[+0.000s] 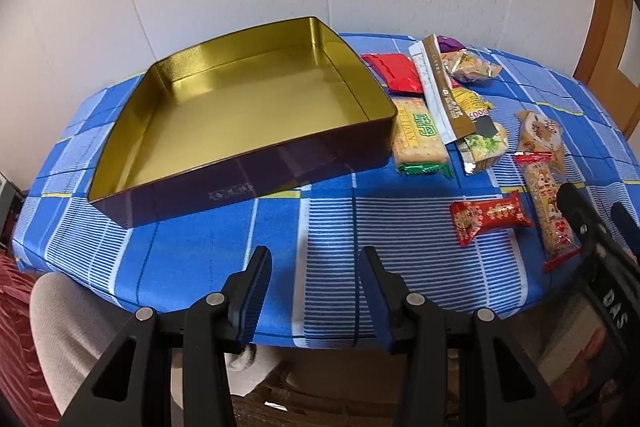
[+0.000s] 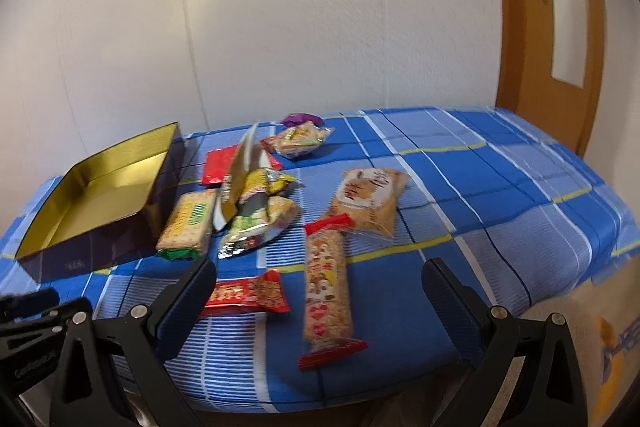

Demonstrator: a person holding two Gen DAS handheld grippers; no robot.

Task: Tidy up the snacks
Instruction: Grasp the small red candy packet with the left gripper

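An open tin (image 1: 240, 107) (image 2: 100, 199), gold inside and dark purple outside, stands empty on the left of the table. To its right lie several snack packets: a green cracker pack (image 1: 420, 137), a flat red packet (image 1: 396, 73), a white and gold sachet (image 1: 438, 87), a beige pack (image 2: 370, 199), a long red-ended bar (image 2: 326, 291) and a small red packet (image 2: 248, 293). My left gripper (image 1: 315, 259) is open over the table's near edge, in front of the tin, holding nothing. My right gripper (image 2: 320, 271) hovers open above the long bar and the small red packet without touching either.
A blue checked cloth (image 2: 460, 187) covers the table, which is pushed against a white wall. A wooden door (image 2: 552, 27) stands at the far right. A person's knee in light trousers (image 1: 60, 327) is under the near edge. The cloth right of the snacks is bare.
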